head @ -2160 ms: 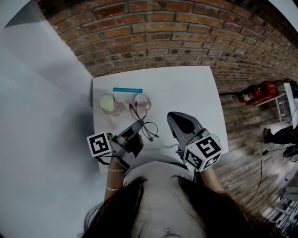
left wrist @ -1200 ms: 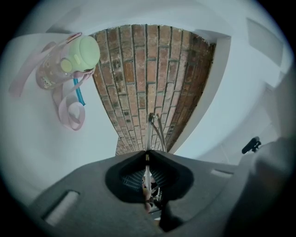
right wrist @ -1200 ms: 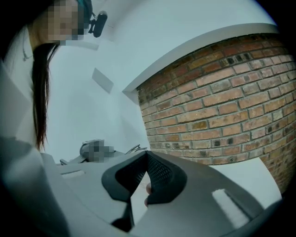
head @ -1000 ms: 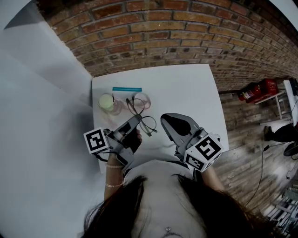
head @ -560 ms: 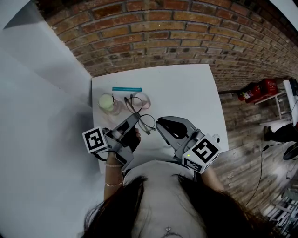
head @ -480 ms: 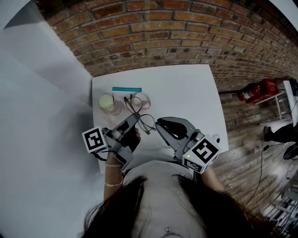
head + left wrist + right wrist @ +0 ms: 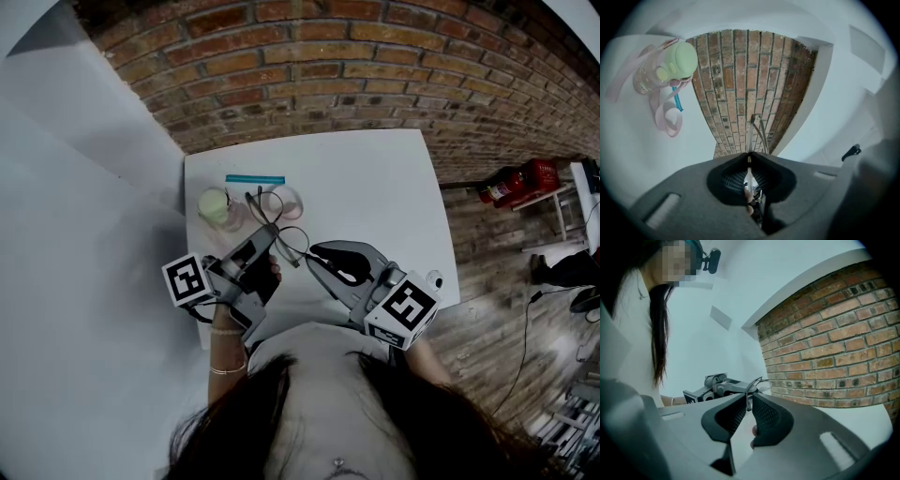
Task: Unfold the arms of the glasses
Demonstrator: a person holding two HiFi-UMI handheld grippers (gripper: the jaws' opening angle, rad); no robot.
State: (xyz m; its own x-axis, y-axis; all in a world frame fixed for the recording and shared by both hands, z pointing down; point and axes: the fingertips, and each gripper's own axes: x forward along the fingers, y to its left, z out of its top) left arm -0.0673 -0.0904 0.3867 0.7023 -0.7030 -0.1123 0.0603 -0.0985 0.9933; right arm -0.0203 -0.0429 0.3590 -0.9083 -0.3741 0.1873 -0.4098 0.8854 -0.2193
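Observation:
Thin dark wire-framed glasses (image 7: 279, 225) hang above the white table (image 7: 375, 187), between my two grippers. My left gripper (image 7: 271, 234) comes in from the left and is shut on the frame; in the left gripper view the glasses (image 7: 755, 127) stick up past the closed tips (image 7: 749, 155). My right gripper (image 7: 314, 254) reaches in from the right. In the right gripper view its jaws (image 7: 749, 399) are pinched on one thin arm of the glasses (image 7: 759, 383), and the left gripper (image 7: 717, 384) shows just behind.
A small bottle with a pale green lid (image 7: 216, 206) and a pink strap loop (image 7: 287, 200) stand at the table's back left, with a teal bar (image 7: 255, 179) behind them. A brick wall runs along the back. A red object (image 7: 520, 183) lies on the floor to the right.
My right gripper has swung left across the table to the glasses and closed on an arm. My left gripper has carried the glasses slightly back and up.

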